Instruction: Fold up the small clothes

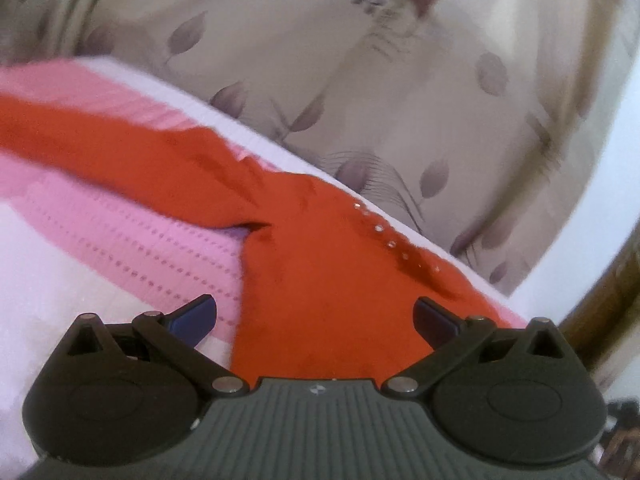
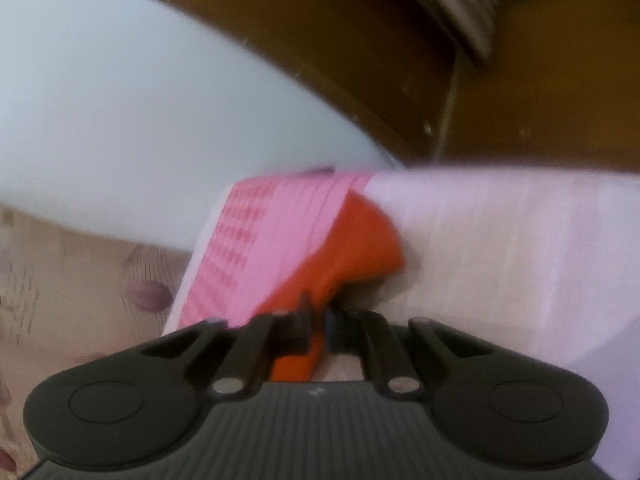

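Observation:
An orange-red garment with a row of small clear studs lies on a pink and white striped cloth; a sleeve runs off to the upper left. My left gripper is open, low over the garment's body, its blue-padded fingers apart on either side of it. In the right wrist view my right gripper is shut on a fold of the orange-red garment, which rises from the jaws over the pink and white cloth. That view is blurred.
A beige bedcover with purple leaf print lies beyond the cloth. A white wall and brown wooden furniture stand behind.

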`<state>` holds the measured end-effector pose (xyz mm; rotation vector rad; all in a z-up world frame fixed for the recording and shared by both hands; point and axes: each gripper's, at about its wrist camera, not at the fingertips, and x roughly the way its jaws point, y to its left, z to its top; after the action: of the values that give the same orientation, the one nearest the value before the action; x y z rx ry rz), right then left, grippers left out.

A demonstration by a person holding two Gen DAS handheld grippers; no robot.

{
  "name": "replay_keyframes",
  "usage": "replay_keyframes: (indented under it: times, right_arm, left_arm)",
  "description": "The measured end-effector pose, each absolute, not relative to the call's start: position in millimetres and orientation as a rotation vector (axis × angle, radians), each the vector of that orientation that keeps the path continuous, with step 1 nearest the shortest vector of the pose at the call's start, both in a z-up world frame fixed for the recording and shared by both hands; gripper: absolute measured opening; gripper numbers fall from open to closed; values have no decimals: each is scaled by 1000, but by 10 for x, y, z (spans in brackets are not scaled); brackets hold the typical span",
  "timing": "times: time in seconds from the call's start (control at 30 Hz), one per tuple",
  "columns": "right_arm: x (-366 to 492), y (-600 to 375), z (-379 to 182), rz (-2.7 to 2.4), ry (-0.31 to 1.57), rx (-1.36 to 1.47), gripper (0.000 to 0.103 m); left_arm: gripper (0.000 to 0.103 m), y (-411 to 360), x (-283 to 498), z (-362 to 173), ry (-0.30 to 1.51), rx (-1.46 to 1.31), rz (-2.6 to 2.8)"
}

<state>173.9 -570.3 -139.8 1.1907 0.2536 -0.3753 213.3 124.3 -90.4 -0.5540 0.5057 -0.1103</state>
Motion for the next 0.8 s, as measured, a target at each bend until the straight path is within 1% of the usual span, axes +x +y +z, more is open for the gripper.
replay_keyframes:
  times: [0.13, 0.27, 0.33, 0.43, 0.53, 0.63, 0.8]
  right_arm:
    - [1637, -5565, -1077, -276, 183, 1211, 6]
    - [1765, -5184, -528, -124, 130, 1170, 6]
    - [1899, -4929, -204, -35, 112, 1144, 6]
    - [2145, -4404, 196, 106, 95, 1093, 6]
    - [2425, -3725, 448, 264, 113, 1055, 6]
    - [2727, -2991, 544, 389, 158, 1003, 6]
    - [3252, -1843, 305, 499, 291, 921, 6]
  left_arm:
    - [103, 1359, 2109, -918, 480, -626, -91]
    - [103, 1452, 2196, -807, 525, -648, -39]
    - [103, 1577, 2238, -742, 494, -668, -31]
    - [103, 1745, 2293, -696, 426, -595, 37]
    - [103, 1810, 2303, -817, 395, -509, 89]
    - [103, 1920, 2321, -884, 410, -624, 63]
    - [103, 1889, 2343, -874, 425, -611, 57]
